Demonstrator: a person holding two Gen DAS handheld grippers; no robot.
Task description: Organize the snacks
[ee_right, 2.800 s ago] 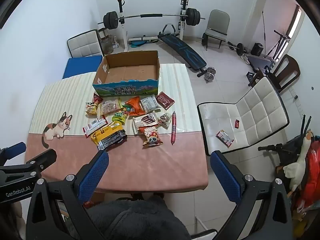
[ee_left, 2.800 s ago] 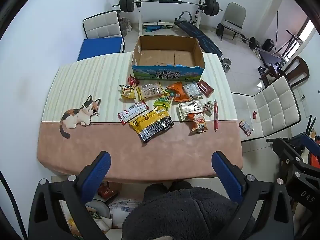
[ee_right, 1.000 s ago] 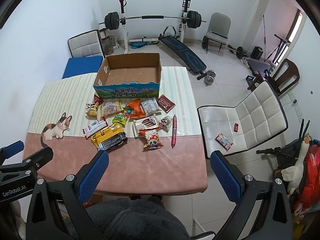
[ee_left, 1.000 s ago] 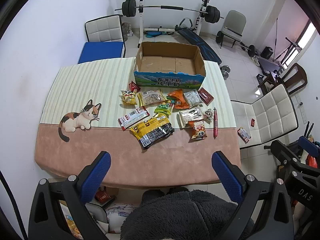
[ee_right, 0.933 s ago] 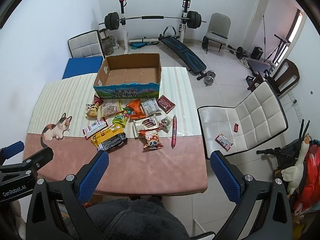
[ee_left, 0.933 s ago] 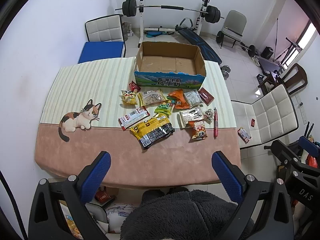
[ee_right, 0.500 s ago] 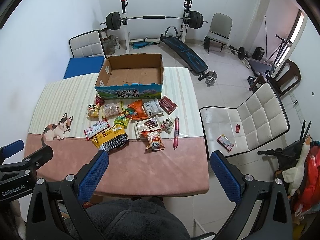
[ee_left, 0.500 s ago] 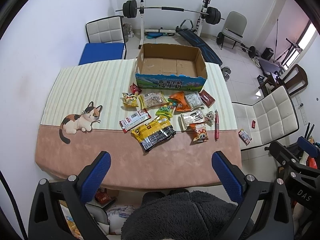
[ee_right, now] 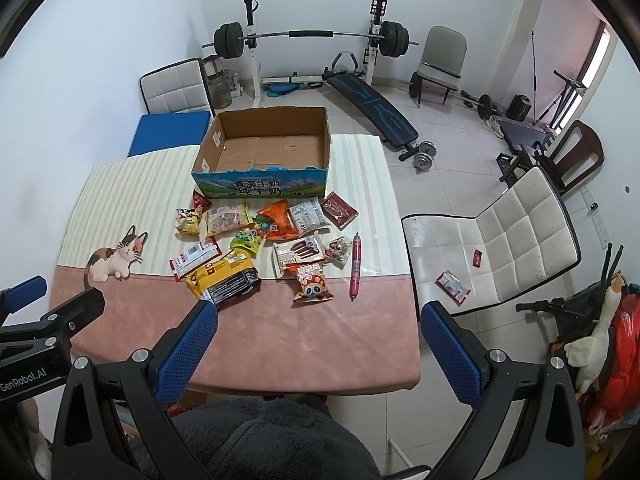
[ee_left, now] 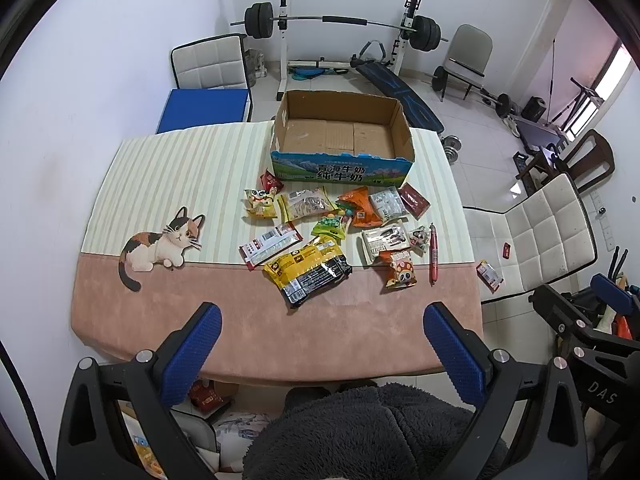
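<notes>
Several snack packets lie in a loose heap on the table in front of an open, empty cardboard box. Among them are a yellow-and-black bag, a red sausage stick, a panda packet and an orange bag. My left gripper and right gripper are both open and empty, held high above the table's near edge, far from the snacks.
The table has a pink and striped cloth with a cat print. A white chair at the right holds two small packets. Another white chair, a blue pad and gym equipment stand behind the table. My dark fleece sleeve fills the bottom.
Both grippers have drifted slightly forward toward the table; the snacks and box sit a little lower and nearer in both views. Nothing on the table has moved.
</notes>
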